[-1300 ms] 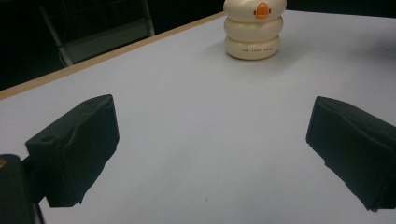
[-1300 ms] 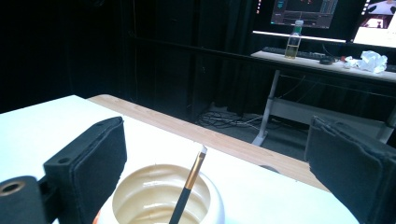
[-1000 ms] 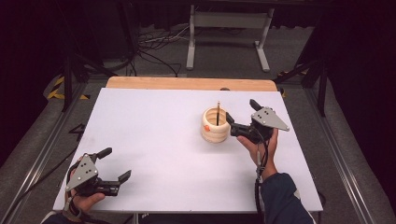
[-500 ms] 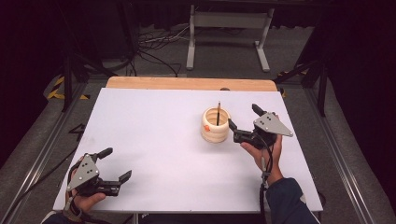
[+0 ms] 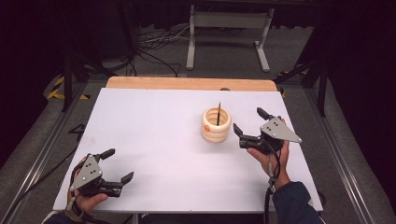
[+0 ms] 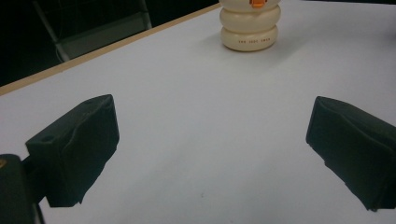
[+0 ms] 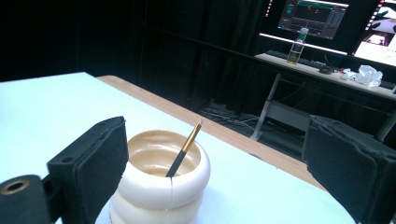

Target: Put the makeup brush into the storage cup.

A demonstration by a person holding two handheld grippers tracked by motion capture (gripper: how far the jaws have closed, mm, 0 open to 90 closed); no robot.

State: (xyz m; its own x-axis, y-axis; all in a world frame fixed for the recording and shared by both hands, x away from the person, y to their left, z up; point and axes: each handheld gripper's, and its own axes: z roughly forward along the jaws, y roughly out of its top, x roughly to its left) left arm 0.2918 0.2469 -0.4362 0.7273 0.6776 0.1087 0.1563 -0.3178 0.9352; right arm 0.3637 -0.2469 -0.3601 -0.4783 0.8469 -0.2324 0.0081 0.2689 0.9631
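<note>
A cream ribbed cup stands on the white table, right of the middle, with a thin dark brush leaning inside it. In the right gripper view the cup and brush sit close, just beyond the jaws. My right gripper is open, just right of the cup and apart from it, with nothing in it. My left gripper rests open near the table's front left corner, with nothing in it. In the left gripper view the cup stands far off, with an orange mark near its top.
A wooden strip runs along the table's far edge. Beyond it stand a metal stand and floor cables. A desk with monitors and a bottle lies far behind in the right gripper view.
My right gripper has drawn back to the right, away from the cup. The brush stays standing in the cup. The left gripper has not moved.
</note>
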